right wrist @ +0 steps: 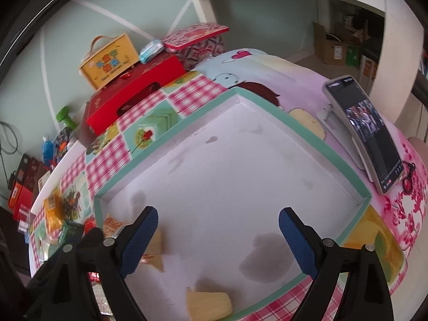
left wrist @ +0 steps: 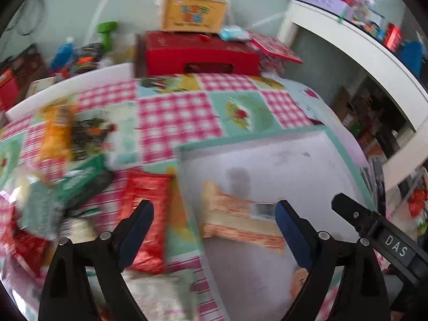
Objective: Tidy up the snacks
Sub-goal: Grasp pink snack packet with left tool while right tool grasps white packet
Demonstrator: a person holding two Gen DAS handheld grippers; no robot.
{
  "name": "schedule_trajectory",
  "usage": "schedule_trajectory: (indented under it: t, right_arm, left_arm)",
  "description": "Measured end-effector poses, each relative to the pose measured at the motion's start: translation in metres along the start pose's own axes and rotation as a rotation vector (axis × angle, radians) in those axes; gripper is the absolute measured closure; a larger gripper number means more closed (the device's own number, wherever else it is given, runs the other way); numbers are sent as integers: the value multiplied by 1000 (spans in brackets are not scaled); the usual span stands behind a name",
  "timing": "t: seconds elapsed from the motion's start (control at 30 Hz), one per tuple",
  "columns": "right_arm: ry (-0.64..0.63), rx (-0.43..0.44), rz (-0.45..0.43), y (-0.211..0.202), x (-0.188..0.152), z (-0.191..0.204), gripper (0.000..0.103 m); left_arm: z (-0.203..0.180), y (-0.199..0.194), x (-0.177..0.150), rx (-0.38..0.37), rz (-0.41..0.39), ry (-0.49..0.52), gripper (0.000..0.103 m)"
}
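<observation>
My left gripper point(left wrist: 214, 208) stands open above the left part of a shallow white tray point(left wrist: 294, 165) with a teal rim. An orange-patterned snack packet point(left wrist: 240, 222) lies flat in the tray under the gap between the fingers, and nothing is held. A red foil packet point(left wrist: 147, 214) lies on the checked cloth just left of the tray. My right gripper point(right wrist: 218, 211) is open over the same tray point(right wrist: 240, 160), holding nothing. A pale yellow packet point(right wrist: 208, 305) lies in the tray near its front edge. The orange-patterned packet point(right wrist: 157, 246) is partly hidden behind the left finger.
Green packets point(left wrist: 80, 179) and an orange bag point(left wrist: 56, 131) lie blurred on the cloth at left. A red box point(left wrist: 200, 53) with a yellow case point(left wrist: 192, 13) stands at the back. A phone point(right wrist: 369, 133) leans right of the tray. A black bar lettered DAS point(left wrist: 388, 238) crosses the right.
</observation>
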State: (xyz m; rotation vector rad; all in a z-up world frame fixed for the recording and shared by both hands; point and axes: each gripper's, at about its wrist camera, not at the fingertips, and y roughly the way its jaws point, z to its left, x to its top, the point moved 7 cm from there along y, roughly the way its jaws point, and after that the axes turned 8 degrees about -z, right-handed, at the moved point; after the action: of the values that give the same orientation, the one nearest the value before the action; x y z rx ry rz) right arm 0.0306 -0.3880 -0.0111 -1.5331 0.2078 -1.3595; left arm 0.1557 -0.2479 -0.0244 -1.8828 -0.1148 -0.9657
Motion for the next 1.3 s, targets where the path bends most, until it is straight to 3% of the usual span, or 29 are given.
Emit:
schedule_trajectory:
  t: [0.27, 0.5, 0.87, 1.07, 1.3]
  right_arm:
    - [-134, 70, -7, -6, -12, 49, 9]
    - [-271, 184, 14, -14, -39, 116, 9]
    - [-458, 308, 94, -24, -103, 189, 9]
    - [-514, 296, 179, -21, -139, 193, 9]
    - [-569, 301, 188, -26, -154, 199, 11]
  left_arm:
    - [115, -53, -6, 299, -64, -172, 11]
    - [199, -96, -21, 444, -105, -309, 11]
    - [245, -123, -50, 435, -95, -454, 11]
    - [242, -114, -76, 370, -27, -511, 11]
    - [230, -99, -91, 316, 34, -543, 11]
